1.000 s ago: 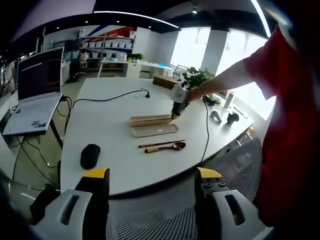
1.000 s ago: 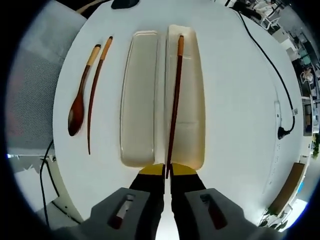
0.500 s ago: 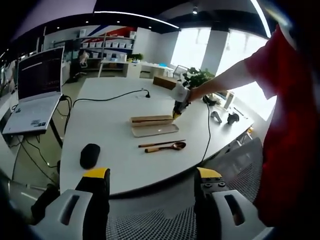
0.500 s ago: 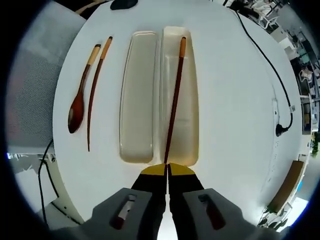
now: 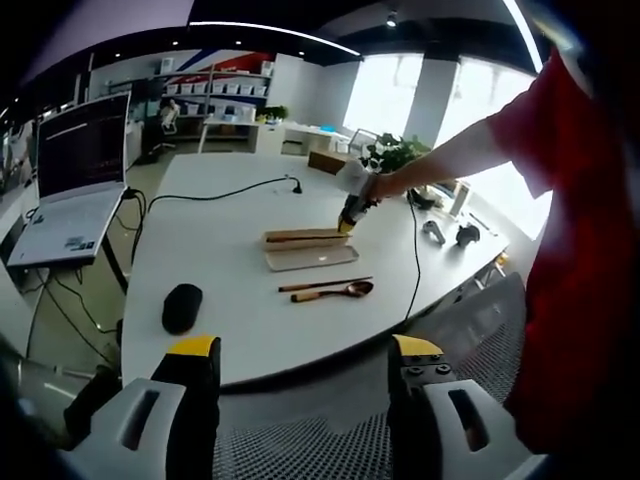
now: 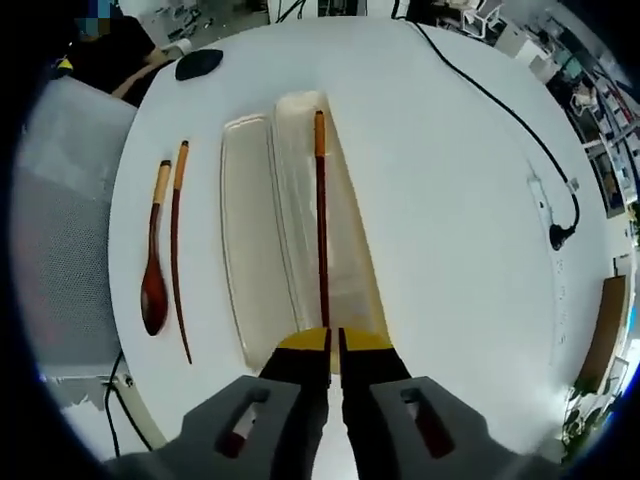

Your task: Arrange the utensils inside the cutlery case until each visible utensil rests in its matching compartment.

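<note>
The right gripper [image 6: 331, 340] has its two yellow-tipped fingers [image 6: 301, 343] pressed together on the near end of a dark chopstick [image 6: 321, 215], which runs straight away from the fingertips and lies along the right-hand half of the open cutlery case [image 6: 345, 250]. The chopstick's lighter, orange end lies at the far end of that half. Just to the left of it, side by side, is the other half of the case [image 6: 248, 250], pale and shallow, with nothing in it. Further left of the fingers, well apart from the case, a second chopstick [image 6: 176, 255] and a wooden spoon [image 6: 153, 270] lie next to each other on the white table [image 6: 450, 230], the spoon's bowl toward the near side. A black mouse [image 6: 198, 63] sits beyond the far end of the case, and a black cable [image 6: 520, 130] crosses the table to the right.

The left gripper [image 5: 300, 365] is held back from the table edge, over a grey mesh chair [image 5: 300, 440], with its fingers [image 5: 195, 352] spread wide and nothing between them. Far ahead of them the case [image 5: 308, 250], the spoon [image 5: 335, 292] and the mouse [image 5: 181, 307] lie on the table, and a person's arm [image 5: 450, 160] reaches in with the right gripper at the case's right end. A laptop [image 5: 70, 180] stands off to the left of the fingers
</note>
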The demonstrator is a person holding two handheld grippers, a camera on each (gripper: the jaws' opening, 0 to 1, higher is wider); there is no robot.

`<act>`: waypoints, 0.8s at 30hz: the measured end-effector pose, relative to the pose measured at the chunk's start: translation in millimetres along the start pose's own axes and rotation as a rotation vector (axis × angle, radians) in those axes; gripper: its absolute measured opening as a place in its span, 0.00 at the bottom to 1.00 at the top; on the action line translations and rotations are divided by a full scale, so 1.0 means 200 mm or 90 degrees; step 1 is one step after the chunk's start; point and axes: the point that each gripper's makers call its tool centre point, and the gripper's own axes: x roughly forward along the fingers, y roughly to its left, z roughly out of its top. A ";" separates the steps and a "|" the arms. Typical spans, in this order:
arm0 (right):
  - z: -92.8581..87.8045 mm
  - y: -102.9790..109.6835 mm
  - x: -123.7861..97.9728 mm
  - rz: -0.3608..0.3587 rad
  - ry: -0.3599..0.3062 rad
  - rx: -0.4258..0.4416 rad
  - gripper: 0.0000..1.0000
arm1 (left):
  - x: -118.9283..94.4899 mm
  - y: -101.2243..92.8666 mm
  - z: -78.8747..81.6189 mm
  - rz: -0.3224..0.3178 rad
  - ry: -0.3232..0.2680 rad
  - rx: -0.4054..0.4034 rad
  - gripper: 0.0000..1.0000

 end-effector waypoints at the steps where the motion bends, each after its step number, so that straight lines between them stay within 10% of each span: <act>1: 0.00 -0.01 0.01 0.002 -0.003 -0.002 0.02 | 0.00 0.00 0.00 0.002 0.002 0.000 0.70; 24: 0.16 -0.03 0.16 -0.008 0.019 -0.075 0.00 | 0.00 0.03 -0.01 0.011 0.005 -0.010 0.70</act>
